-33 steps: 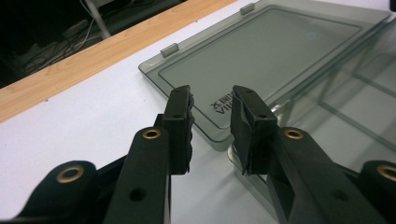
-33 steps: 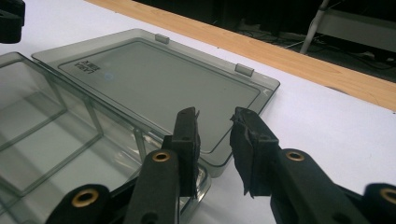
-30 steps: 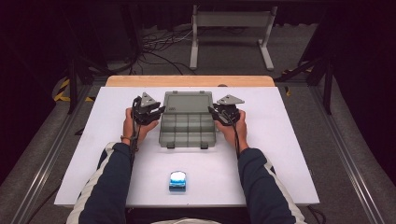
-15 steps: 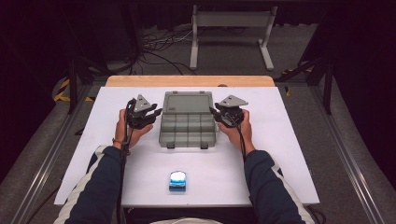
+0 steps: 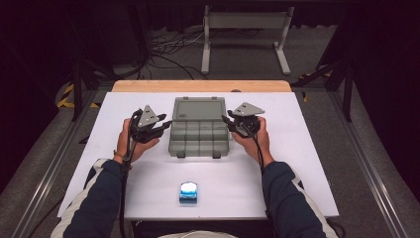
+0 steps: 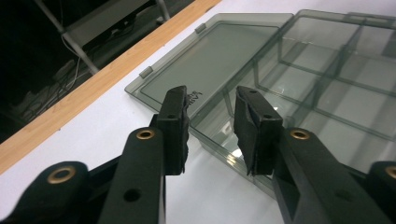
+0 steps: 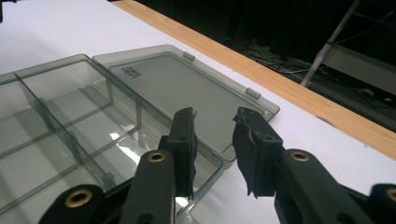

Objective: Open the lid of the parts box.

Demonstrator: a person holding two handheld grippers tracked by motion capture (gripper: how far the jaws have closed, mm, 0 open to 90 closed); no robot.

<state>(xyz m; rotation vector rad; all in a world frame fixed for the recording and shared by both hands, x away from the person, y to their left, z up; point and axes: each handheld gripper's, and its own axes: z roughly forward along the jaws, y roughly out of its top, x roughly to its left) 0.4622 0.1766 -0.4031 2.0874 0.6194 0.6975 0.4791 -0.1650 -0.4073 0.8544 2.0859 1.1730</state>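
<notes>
Bright overhead light on the table (image 5: 297,168), dark surroundings, soft focus.

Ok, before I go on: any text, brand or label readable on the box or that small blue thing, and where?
Organizer box lid: a short embossed mark near its hinge edge, in both gripper views, too blurred to read; perhaps a brand.
Same mark on the lid: unreadable.
Small blue and white object at the table's near edge: no print can be made out.
No other text.

The lid (image 7: 180,86) bears small dark print, too blurred to read.
</notes>
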